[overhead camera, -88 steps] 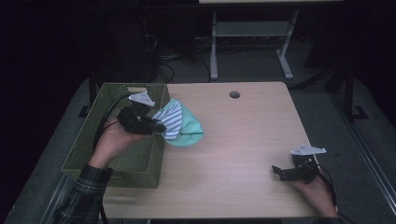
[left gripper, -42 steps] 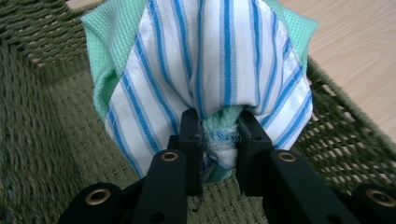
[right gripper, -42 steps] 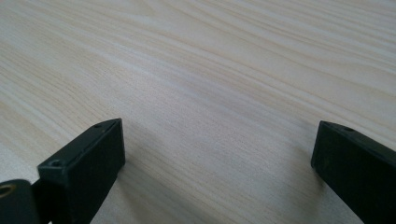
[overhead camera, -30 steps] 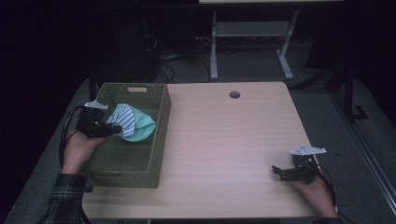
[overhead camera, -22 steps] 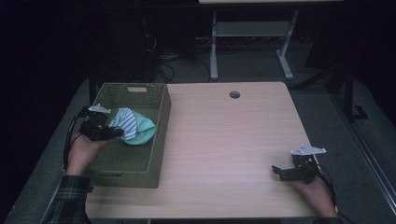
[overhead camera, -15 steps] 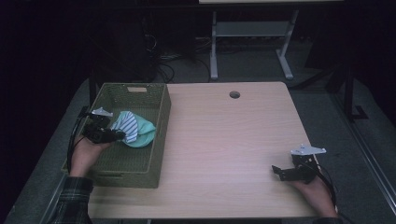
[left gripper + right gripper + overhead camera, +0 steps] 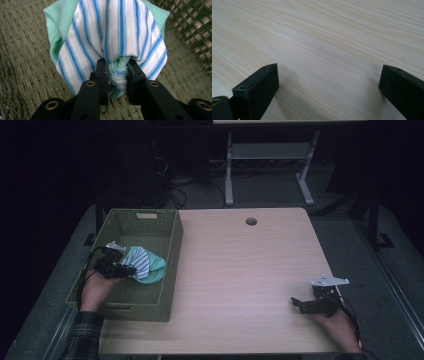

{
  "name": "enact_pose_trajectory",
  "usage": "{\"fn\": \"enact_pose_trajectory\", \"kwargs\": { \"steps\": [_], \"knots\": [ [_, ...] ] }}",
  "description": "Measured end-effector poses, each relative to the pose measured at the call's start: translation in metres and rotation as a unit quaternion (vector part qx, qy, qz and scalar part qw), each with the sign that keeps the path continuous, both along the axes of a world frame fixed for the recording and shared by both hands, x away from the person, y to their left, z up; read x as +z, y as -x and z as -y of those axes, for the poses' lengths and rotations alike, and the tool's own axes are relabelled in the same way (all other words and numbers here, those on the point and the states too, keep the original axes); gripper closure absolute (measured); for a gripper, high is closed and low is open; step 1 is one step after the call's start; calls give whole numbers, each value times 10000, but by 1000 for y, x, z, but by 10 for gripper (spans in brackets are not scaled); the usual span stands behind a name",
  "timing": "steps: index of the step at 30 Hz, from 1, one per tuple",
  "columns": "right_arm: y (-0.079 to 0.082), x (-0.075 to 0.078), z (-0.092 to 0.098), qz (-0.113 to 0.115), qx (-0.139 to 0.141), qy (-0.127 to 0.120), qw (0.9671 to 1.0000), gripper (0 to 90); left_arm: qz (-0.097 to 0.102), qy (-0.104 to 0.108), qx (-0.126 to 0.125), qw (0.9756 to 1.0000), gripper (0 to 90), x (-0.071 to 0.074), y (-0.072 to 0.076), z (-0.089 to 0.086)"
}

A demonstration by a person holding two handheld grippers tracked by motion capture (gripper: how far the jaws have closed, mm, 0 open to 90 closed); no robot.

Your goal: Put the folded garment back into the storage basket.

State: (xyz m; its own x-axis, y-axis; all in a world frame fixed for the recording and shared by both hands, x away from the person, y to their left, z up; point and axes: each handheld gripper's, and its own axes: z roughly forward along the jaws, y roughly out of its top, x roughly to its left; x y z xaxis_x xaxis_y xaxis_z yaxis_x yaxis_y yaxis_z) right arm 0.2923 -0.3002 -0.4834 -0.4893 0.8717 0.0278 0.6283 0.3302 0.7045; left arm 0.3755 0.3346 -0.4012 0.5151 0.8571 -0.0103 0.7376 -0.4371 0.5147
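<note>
Cloth: white with blue stripes, mint-green backing. Basket: olive-green weave. Worktop: pale wood grain. Jaws: black.

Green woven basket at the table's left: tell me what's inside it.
Inside the green woven basket is a bundle of blue-striped white cloth and mint-green cloth, pinched by the left gripper. The bundle and gripper cover part of the basket floor, so that patch cannot be seen.
</note>
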Motion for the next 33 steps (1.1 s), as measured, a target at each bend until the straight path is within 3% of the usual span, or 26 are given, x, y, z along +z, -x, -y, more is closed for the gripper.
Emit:
{"fn": "enact_pose_trajectory", "kwargs": {
  "steps": [7, 15, 20, 25, 30, 33],
  "knots": [
    [0, 0, 0, -3, -2, -1, 10000, 23, -141, -103, 99, 9998, 726, -4, -1, 0],
    [0, 0, 0, 1, 2, 0, 10000, 23, -142, -110, 104, 9998, 665, -5, -1, 0],
    [0, 0, 0, -3, -1, -3, 10000, 23, -123, -215, 102, 9996, 540, -6, -2, 1],
    [0, 0, 0, -1, 1, -1, 10000, 23, -171, -98, 164, 9997, 444, -6, -4, -1],
    [0, 0, 0, -3, -4, -5, 10000, 23, -83, -155, 274, 9995, 310, -5, -6, -3],
    [0, 0, 0, 0, 1, -1, 10000, 23, -1, -85, 317, 9995, 245, -3, -6, -4]
  ]
}}
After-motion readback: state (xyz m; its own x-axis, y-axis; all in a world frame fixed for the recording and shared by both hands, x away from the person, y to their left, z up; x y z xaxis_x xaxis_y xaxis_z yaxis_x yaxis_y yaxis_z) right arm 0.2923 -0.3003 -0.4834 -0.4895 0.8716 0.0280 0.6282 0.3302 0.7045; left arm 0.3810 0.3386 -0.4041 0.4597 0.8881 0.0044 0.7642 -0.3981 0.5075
